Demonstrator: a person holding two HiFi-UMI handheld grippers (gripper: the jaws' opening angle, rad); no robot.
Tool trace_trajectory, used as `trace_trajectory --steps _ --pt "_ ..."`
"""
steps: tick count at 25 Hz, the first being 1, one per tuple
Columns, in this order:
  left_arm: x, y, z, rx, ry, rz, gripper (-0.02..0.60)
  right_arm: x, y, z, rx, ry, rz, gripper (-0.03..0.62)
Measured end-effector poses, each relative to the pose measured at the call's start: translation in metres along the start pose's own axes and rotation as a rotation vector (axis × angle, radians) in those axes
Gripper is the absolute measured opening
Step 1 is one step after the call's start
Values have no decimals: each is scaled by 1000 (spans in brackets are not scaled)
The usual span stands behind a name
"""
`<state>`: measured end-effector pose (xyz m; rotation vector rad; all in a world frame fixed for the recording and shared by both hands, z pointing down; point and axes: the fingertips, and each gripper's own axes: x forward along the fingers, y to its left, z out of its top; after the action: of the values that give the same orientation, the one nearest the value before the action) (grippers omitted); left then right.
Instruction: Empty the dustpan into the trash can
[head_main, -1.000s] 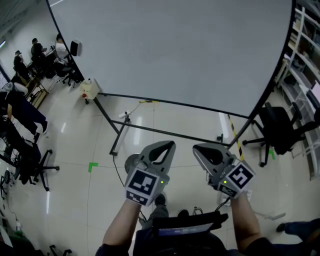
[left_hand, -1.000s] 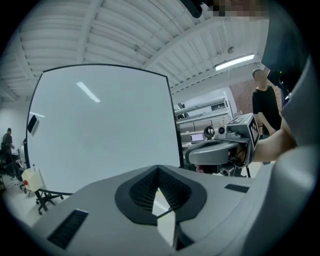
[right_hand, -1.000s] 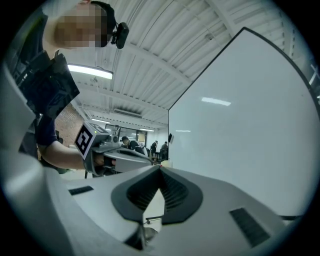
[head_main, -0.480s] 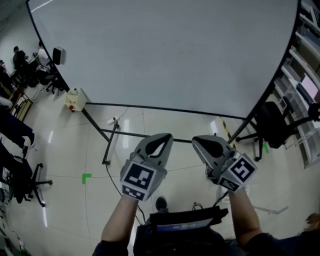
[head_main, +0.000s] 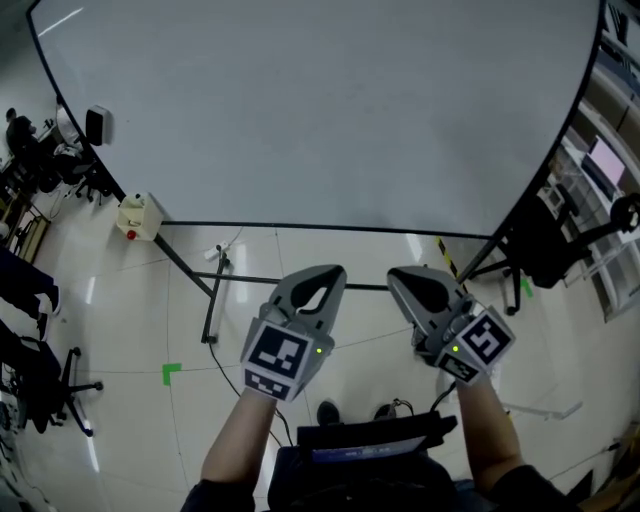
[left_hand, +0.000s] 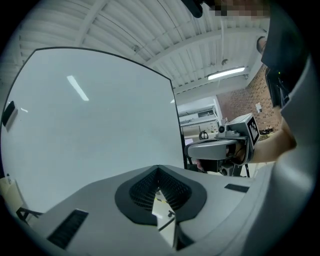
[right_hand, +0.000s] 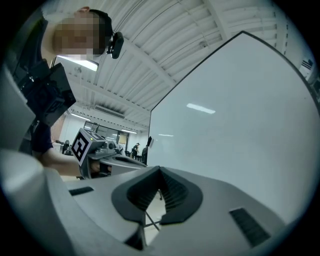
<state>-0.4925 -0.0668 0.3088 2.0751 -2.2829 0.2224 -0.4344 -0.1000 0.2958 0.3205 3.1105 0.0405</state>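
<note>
No dustpan or trash can shows in any view. In the head view my left gripper (head_main: 318, 276) and right gripper (head_main: 420, 280) are held side by side at waist height, pointing level at a large white board (head_main: 320, 110). Both are shut with nothing between the jaws. The left gripper view shows its own closed jaws (left_hand: 159, 172) and the right gripper (left_hand: 216, 149) beside it. In the right gripper view its closed jaws (right_hand: 159, 176) fill the foreground, and the left gripper (right_hand: 105, 159) is at the left.
The board stands on black legs (head_main: 208, 300) on a glossy tiled floor. A cream box with a red button (head_main: 136, 216) sits by its left leg. Office chairs stand at left (head_main: 55, 385) and right (head_main: 560, 245). A green tape mark (head_main: 170, 372) lies on the floor.
The whole view has swung: the board fills more of the picture, and the cream box and seated people have slid left. Both grippers stay side by side and shut.
</note>
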Motion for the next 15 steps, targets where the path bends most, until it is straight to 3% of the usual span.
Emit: trace_trajectory --steps 15 --pt "27 26 3 -2 22 47 3 30 -26 2 14 -22 90 11"
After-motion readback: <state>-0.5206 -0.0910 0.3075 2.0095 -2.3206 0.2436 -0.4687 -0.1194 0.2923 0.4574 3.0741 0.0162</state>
